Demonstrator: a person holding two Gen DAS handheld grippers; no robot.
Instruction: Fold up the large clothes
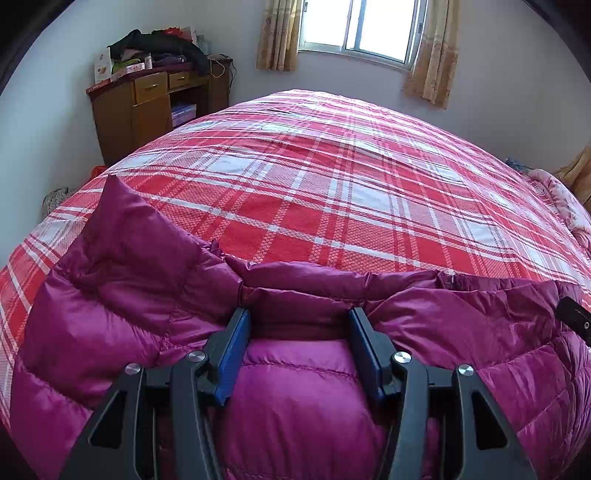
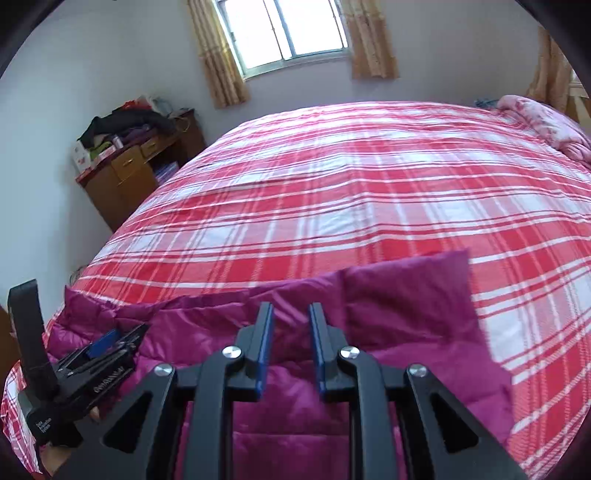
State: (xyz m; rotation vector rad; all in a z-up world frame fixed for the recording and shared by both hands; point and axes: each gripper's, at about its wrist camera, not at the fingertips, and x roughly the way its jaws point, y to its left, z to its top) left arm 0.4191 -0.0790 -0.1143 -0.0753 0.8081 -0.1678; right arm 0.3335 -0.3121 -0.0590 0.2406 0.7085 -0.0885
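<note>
A magenta down jacket [image 1: 129, 295] lies across the near edge of a bed covered in red and white plaid [image 1: 332, 203]. My left gripper [image 1: 299, 317] points down onto it. Its blue pads stand well apart, with a puffed fold and a dark band of the jacket in the gap, and I see no squeeze on the fabric. In the right wrist view the jacket [image 2: 406, 314] ends in a flat corner toward the right. My right gripper [image 2: 291, 314] hovers over it with only a narrow gap between its pads and no fabric pinched. The left gripper [image 2: 122, 338] shows at the lower left.
The plaid bed cover [image 2: 332, 184] stretches far ahead. A wooden cabinet [image 1: 147, 103] piled with clothes and boxes stands by the far left wall. A pink quilt [image 2: 543, 122] is bunched at the bed's far right. A curtained window [image 1: 362, 26] is behind.
</note>
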